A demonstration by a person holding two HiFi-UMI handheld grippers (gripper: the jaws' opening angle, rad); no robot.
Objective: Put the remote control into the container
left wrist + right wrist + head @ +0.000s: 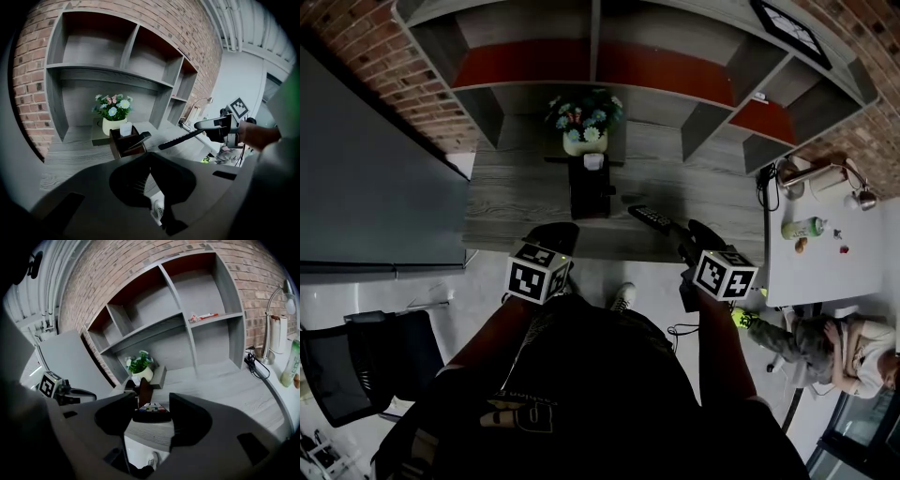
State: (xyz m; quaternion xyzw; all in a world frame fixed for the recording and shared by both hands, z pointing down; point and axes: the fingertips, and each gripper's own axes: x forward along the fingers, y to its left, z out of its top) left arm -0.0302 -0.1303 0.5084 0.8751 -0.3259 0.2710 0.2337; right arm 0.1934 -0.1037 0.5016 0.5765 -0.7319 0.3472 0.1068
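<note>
A long black remote control [650, 217] is held level over the front edge of the grey wooden desk [516, 197], my right gripper [677, 236] shut on its near end. In the right gripper view its coloured buttons [151, 407] show between the jaws. The dark brown container [590, 187] stands mid-desk in front of a flower pot [584, 141], left of and beyond the remote's tip. A second dark remote-like thing [139, 139] leans out of the container [123, 143]. My left gripper [554, 234] hangs shut and empty at the desk's front edge.
Grey shelving [675, 66] rises behind the desk against a brick wall. A large dark panel [375, 169] stands at the left, a black chair [352, 366] below it. To the right, a white table [825, 262] carries a bottle [804, 228] and a lamp; a person [839, 347] sits beside it.
</note>
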